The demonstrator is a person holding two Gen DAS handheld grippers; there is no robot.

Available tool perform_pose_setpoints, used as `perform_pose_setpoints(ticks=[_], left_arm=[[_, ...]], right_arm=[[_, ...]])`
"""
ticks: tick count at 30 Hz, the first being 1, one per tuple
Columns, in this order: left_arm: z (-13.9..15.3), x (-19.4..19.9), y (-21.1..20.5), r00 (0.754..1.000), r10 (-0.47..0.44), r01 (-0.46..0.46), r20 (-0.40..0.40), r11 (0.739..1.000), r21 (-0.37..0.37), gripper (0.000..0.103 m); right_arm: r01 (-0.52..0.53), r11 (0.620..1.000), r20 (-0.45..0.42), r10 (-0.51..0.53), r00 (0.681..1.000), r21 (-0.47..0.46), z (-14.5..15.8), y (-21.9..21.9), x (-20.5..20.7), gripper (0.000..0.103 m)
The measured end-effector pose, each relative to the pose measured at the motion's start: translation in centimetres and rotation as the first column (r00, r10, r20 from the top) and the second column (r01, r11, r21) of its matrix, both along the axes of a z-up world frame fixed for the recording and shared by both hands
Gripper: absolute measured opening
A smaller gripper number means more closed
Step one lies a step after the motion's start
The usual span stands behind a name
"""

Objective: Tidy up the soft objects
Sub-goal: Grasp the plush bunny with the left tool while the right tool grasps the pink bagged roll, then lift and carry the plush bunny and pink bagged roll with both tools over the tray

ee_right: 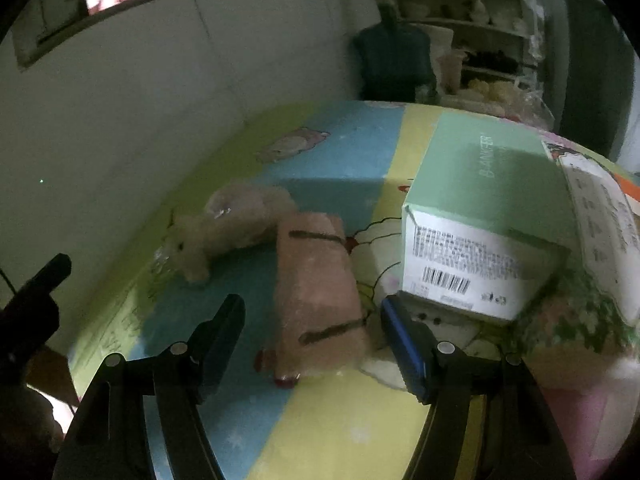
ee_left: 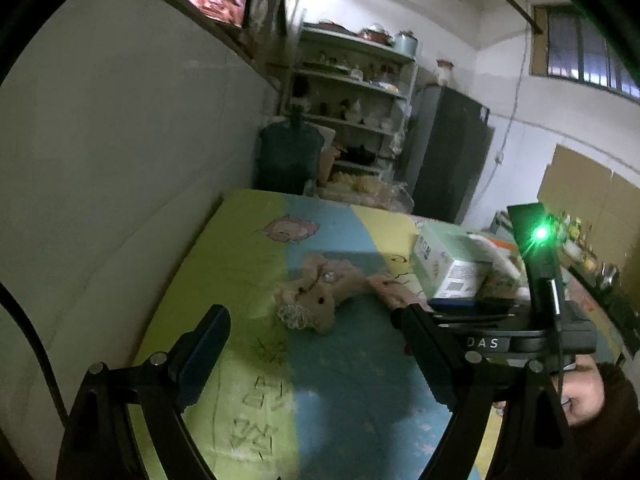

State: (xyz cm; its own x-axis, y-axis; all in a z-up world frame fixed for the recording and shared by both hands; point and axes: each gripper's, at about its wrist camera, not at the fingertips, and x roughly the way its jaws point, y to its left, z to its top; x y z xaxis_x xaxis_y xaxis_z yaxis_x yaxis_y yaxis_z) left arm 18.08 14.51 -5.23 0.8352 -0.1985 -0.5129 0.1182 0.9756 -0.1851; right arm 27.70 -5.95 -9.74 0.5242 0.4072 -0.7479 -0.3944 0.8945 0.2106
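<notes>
Left gripper: black angular arms, silver screw heads at the joints, dark blue pads. Right gripper: same black build, brighter blue pad, white "DAS" lettering on its body, green light glowing on top.

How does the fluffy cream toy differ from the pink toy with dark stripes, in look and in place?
The cream toy is shaggy and irregular; the pink toy is smoother, blocky, with two dark stripes. The cream toy lies nearer the wall; the pink toy lies nearer the green box. The pink toy sits ahead of the open right gripper; the cream toy is off to its left. Both are soft and lie on the mat.
</notes>
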Motion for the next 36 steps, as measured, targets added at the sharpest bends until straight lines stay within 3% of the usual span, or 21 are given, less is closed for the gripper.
perform_pose_setpoints(ticks=[7, 11, 12, 14, 15, 19, 23, 25, 30, 36], left_arm=[[-1.3, 5.7, -1.2, 0.986, -0.110, 0.124, -0.122, 0.986, 0.109, 0.087], [-2.7, 8.8, -1.5, 0.972, -0.118, 0.158, -0.203, 0.969, 0.193, 0.087], [-3.0, 9.3, -1.6, 0.968, -0.126, 0.170, -0.218, 0.966, 0.195, 0.087], [-3.8, 10.2, -1.9, 0.956, -0.141, 0.196, -0.258, 0.960, 0.201, 0.087], [-4.1, 10.6, -2.0, 0.952, -0.143, 0.203, -0.271, 0.957, 0.207, 0.087], [-5.5, 11.7, -2.4, 0.927, -0.143, 0.223, -0.346, 0.953, 0.205, 0.086], [-5.3, 11.7, -1.9, 0.930, -0.152, 0.217, -0.334, 0.962, 0.168, 0.074], [-5.1, 11.8, -1.8, 0.934, -0.154, 0.212, -0.322, 0.965, 0.153, 0.054], [-4.7, 11.1, -1.5, 0.942, -0.153, 0.196, -0.300, 0.973, 0.120, 0.048], [-3.7, 9.5, -1.4, 0.963, -0.122, 0.147, -0.239, 0.985, 0.088, 0.047]], right_arm=[[-0.019, 0.998, 0.008, 0.019, 1.000, -0.054, -0.2, 1.1, 0.5, 0.072], [-0.032, 0.997, 0.010, 0.032, 0.999, -0.065, -0.3, 1.2, 0.5, 0.071], [-0.031, 0.997, 0.010, 0.032, 0.999, -0.066, -0.1, 1.2, 0.6, 0.068], [-0.029, 0.998, 0.011, 0.030, 0.999, -0.063, -0.1, 1.0, 0.6, 0.049], [-0.030, 0.998, 0.008, 0.030, 1.000, -0.059, -0.1, 1.1, 0.6, 0.046], [-0.035, 0.999, 0.001, 0.035, 0.999, -0.034, 0.0, 0.7, 0.4, 0.045], [-0.042, 0.999, -0.002, 0.042, 0.999, -0.021, 0.1, 0.7, 0.0, 0.045], [-0.044, 0.999, -0.001, 0.044, 0.999, -0.018, 0.1, 0.7, -0.1, 0.044], [-0.044, 0.999, 0.000, 0.044, 0.999, -0.008, 0.2, 0.5, -0.6, 0.044], [-0.033, 0.999, 0.005, 0.033, 0.999, 0.008, 0.4, 0.2, -1.4, 0.044]])
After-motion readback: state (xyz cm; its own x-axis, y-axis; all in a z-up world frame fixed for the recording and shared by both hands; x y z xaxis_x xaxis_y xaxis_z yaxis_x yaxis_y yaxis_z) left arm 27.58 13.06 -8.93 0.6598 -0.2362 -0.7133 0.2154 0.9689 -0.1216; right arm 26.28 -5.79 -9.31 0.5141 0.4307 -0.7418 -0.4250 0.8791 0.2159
